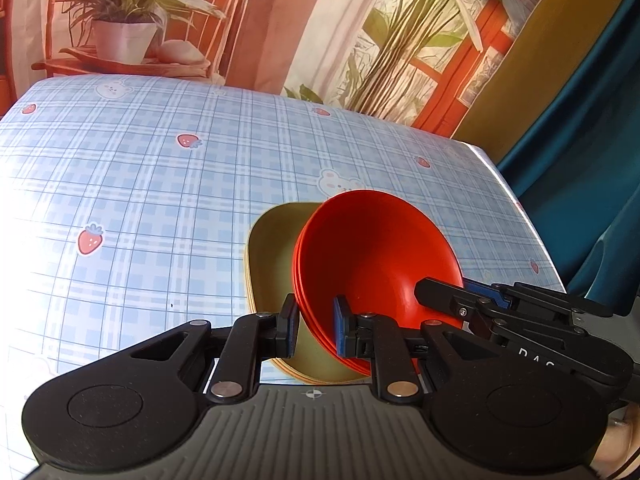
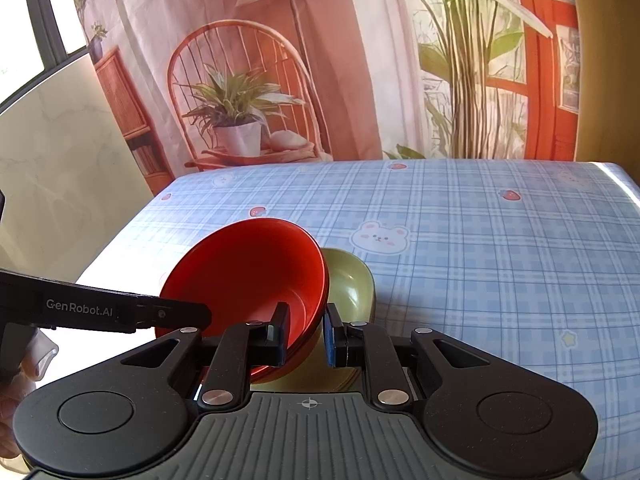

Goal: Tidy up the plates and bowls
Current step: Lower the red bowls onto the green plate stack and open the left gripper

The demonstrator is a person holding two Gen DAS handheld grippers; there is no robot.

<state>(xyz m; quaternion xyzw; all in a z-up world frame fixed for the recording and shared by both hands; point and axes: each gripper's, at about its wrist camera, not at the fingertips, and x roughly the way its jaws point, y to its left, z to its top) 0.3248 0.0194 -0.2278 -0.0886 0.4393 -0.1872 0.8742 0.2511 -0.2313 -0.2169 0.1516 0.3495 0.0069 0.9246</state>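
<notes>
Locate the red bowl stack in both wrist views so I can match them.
Left wrist: red bowl stack sits lower centre-right, tilted, its rim between the left gripper jaws.
Right wrist: same stack sits lower centre-left, rim between the right gripper jaws.
Shared landmark: the olive-green dish directly behind it.
</notes>
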